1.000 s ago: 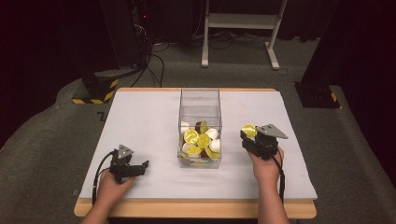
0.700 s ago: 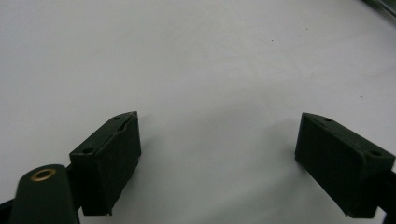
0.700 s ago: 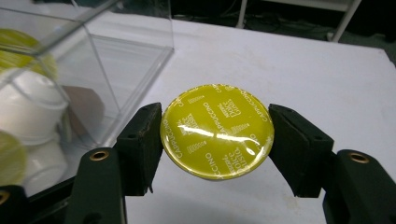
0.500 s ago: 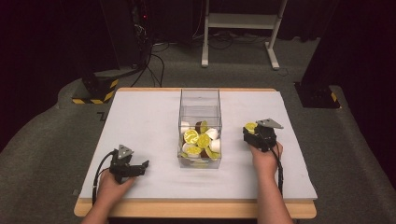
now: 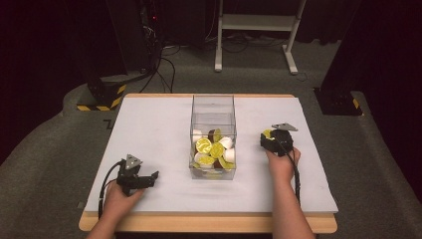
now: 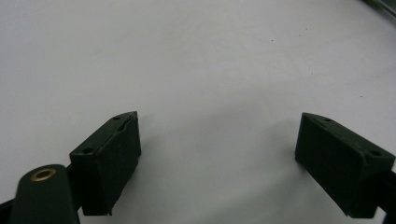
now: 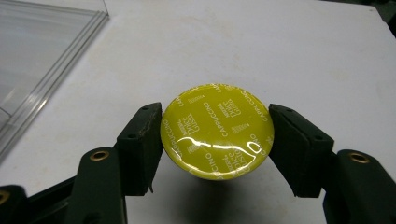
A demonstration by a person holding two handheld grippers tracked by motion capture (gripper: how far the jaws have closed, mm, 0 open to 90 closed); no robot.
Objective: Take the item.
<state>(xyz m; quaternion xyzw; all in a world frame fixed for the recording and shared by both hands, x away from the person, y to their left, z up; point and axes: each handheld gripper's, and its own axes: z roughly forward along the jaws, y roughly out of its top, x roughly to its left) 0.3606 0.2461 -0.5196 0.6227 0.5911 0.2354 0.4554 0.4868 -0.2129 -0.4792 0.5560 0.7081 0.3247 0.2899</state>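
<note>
— Status of the right claw [image 7: 216,140]?
— It is clamped on a round yellow foil-lidded capsule [image 7: 217,131], held low over the white surface [image 5: 149,129] beside the clear plastic box [image 5: 213,107]. Left claw [image 6: 217,163] open, empty.
— Remaining?
— Many capsules are judged left inside.

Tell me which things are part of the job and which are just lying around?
Part of the job:
- round yellow foil-topped coffee capsule, clamped in the right gripper
- clear plastic box with more capsules in it
- left gripper, open, holding nothing

Just lying around:
- white metal stand behind the table
- black cables on the floor
</note>
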